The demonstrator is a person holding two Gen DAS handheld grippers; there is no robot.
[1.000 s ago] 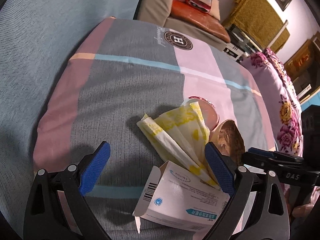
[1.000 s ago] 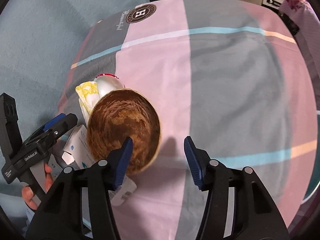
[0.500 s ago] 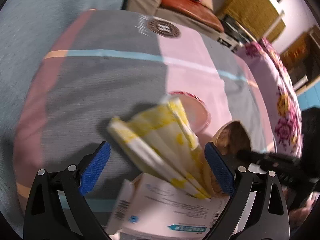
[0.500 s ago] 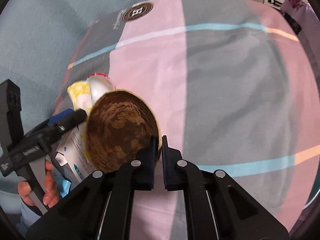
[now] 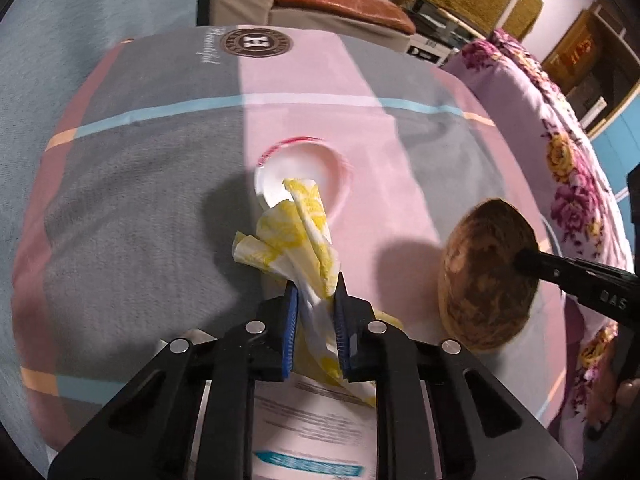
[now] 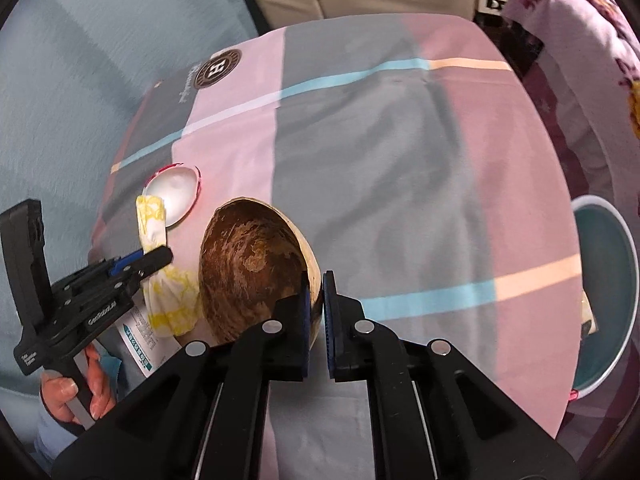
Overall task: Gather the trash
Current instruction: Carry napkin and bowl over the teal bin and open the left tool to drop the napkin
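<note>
A crumpled yellow-and-white napkin [image 5: 296, 236] sticks up between the blue pads of my left gripper [image 5: 314, 288]. The jaws are closing and the pads press on it. A white printed box [image 5: 316, 432] lies under the gripper. To the right, a brown paper bowl [image 5: 484, 272] stands tilted on its edge, its rim pinched by my right gripper [image 5: 520, 258]. In the right wrist view that right gripper [image 6: 316, 280] is shut on the bowl [image 6: 248, 260], with the left gripper [image 6: 160, 254] and the napkin [image 6: 172, 296] at the left.
A white lid with a red rim [image 5: 304, 168] lies on the striped pink-and-grey cover [image 5: 160, 184] behind the napkin. A teal bin [image 6: 604, 300] stands off the cover's right edge. Floral bedding [image 5: 560, 168] lies beyond. A hand [image 6: 68, 396] holds the left gripper's handle.
The left jaws went from wide open to closed on the napkin. The right jaws shut on the bowl's rim and carried the bowl rightward, away from the napkin, uncovering the white lid.
</note>
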